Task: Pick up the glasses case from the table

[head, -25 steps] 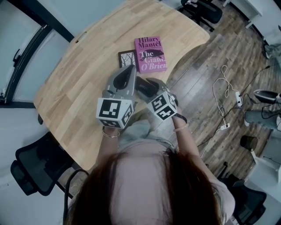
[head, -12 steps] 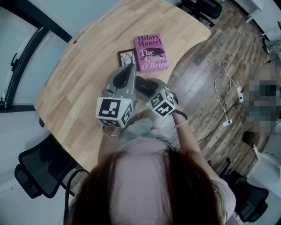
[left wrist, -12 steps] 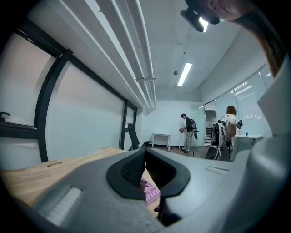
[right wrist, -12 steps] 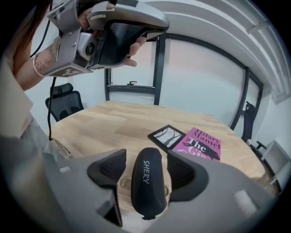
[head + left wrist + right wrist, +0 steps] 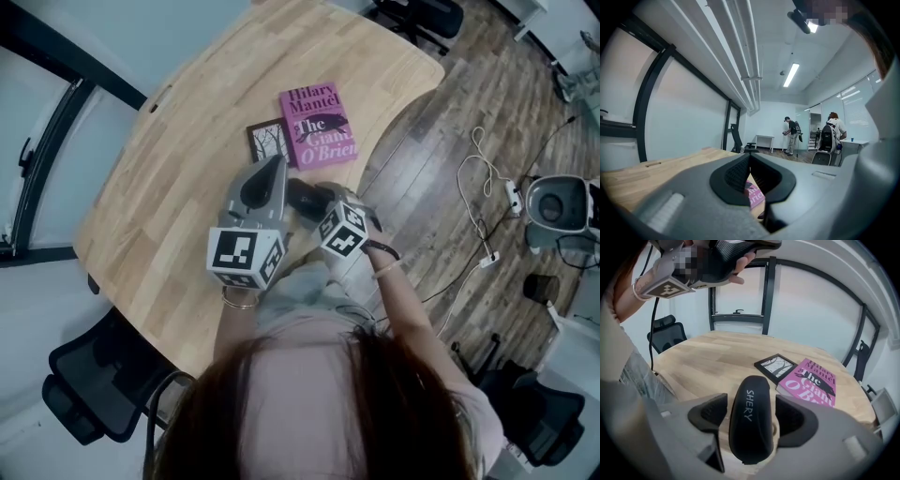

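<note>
The black glasses case [image 5: 750,423], printed "SHERY", lies on the wooden table [image 5: 169,187] near its front edge, partly hidden in the head view [image 5: 305,197]. My right gripper [image 5: 751,414] tilts down over it. Its jaws have just been opening and now stand on either side of the case, with a thin gap at each pad. My left gripper [image 5: 277,164] hovers beside it on the left. In the left gripper view its jaws [image 5: 749,157] meet at the tips, with nothing between them.
A pink book [image 5: 319,127] and a small black-framed picture [image 5: 270,141] lie just beyond the case. Black office chairs [image 5: 94,394] stand at the table's near left. Cables and a power strip [image 5: 483,187] lie on the wood floor to the right.
My right gripper has sunk toward the table around the case. The left gripper has dropped only a little.
</note>
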`<control>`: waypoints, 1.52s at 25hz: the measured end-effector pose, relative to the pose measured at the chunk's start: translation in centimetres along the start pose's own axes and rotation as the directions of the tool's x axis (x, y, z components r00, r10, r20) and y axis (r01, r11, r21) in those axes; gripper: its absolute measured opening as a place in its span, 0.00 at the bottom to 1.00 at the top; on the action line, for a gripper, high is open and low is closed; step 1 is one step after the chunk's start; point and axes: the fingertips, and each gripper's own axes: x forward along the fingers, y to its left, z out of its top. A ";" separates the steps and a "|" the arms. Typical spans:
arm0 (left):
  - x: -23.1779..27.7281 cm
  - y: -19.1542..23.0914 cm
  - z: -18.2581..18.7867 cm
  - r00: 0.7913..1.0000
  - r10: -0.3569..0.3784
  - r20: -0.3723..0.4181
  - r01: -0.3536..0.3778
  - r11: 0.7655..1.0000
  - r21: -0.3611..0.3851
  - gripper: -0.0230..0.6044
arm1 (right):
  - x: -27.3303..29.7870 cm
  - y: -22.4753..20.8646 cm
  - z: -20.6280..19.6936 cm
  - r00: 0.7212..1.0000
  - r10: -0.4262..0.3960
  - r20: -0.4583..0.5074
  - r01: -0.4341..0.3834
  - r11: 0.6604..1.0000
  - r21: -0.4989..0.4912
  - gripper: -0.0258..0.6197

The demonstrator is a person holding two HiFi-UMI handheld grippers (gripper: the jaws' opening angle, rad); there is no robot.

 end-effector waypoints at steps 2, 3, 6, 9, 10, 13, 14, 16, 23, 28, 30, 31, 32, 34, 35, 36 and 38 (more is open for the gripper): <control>0.2 0.2 -0.3 1.000 -0.004 -0.004 0.004 1.000 -0.005 0.05 | 0.4 0.0 -0.4 1.000 0.009 -0.024 -0.009 1.000 -0.005 0.54; 0.4 0.3 -0.4 1.000 -0.006 -0.005 0.006 1.000 -0.007 0.05 | 0.7 -0.1 -0.7 0.999 0.011 -0.034 -0.011 1.000 -0.004 0.54; 0.6 0.9 -0.8 1.000 -0.007 -0.010 0.006 1.000 -0.017 0.05 | 1.7 -0.1 -1.1 0.998 0.020 -0.061 -0.019 1.000 0.004 0.56; 0.6 1.3 -1.2 1.000 -0.009 -0.014 0.008 0.999 -0.031 0.05 | 2.2 0.0 -1.4 0.996 0.026 -0.081 -0.025 1.000 0.012 0.56; 0.7 1.4 -1.3 1.000 -0.010 -0.016 0.010 0.999 -0.036 0.05 | 2.3 0.0 -1.4 0.996 0.027 -0.087 -0.026 1.000 0.012 0.56; 0.8 1.7 -1.6 1.000 -0.016 -0.019 0.015 0.999 -0.050 0.05 | 2.8 -0.2 -1.5 0.994 0.028 -0.104 -0.027 1.000 0.011 0.56; 0.9 1.8 -1.7 1.000 -0.018 -0.021 0.017 0.998 -0.054 0.05 | 3.0 -0.2 -1.5 0.993 0.030 -0.110 -0.029 1.000 0.010 0.56; 1.0 1.9 -2.1 0.999 -0.025 -0.028 0.023 0.998 -0.056 0.05 | 3.4 -0.2 -1.7 0.992 0.038 -0.121 -0.037 0.999 0.012 0.56; 1.4 2.7 -3.2 0.998 -0.026 -0.051 0.023 0.998 -0.057 0.05 | 4.3 -0.6 -2.1 0.989 0.037 -0.140 -0.030 0.998 0.054 0.58; 1.5 3.0 -3.4 0.998 -0.031 -0.053 0.027 0.997 -0.067 0.05 | 4.8 -0.6 -2.4 0.988 0.054 -0.147 -0.041 0.995 0.087 0.59; 1.5 3.3 -3.5 0.998 -0.025 -0.054 0.022 0.998 -0.064 0.05 | 4.9 -0.6 -2.3 0.988 0.054 -0.143 -0.041 0.995 0.091 0.59; 1.5 3.4 -3.6 0.998 -0.023 -0.055 0.019 0.998 -0.061 0.05 | 4.9 -0.6 -2.3 0.989 0.053 -0.141 -0.040 0.995 0.090 0.59; 1.5 3.5 -3.7 0.998 -0.021 -0.057 0.017 0.998 -0.061 0.05 | 4.9 -0.6 -2.4 0.989 0.051 -0.140 -0.039 0.996 0.086 0.59; 1.4 3.6 -4.0 0.998 -0.019 -0.061 0.015 0.998 -0.063 0.05 | 4.7 -0.6 -2.4 0.989 0.043 -0.142 -0.032 0.996 0.081 0.59; 1.4 3.6 -4.1 0.998 -0.017 -0.062 0.013 0.998 -0.066 0.05 | 4.7 -0.7 -2.4 0.990 0.036 -0.140 -0.024 0.996 0.085 0.59; 1.3 3.6 -4.2 0.998 -0.016 -0.063 0.011 0.998 -0.069 0.05 | 4.8 -0.8 -2.4 0.991 0.025 -0.134 -0.012 0.995 0.095 0.59; 1.3 3.5 -4.3 0.998 -0.013 -0.063 0.009 0.997 -0.074 0.05 | 4.7 -1.2 -2.5 0.994 -0.004 -0.111 0.018 0.992 0.121 0.59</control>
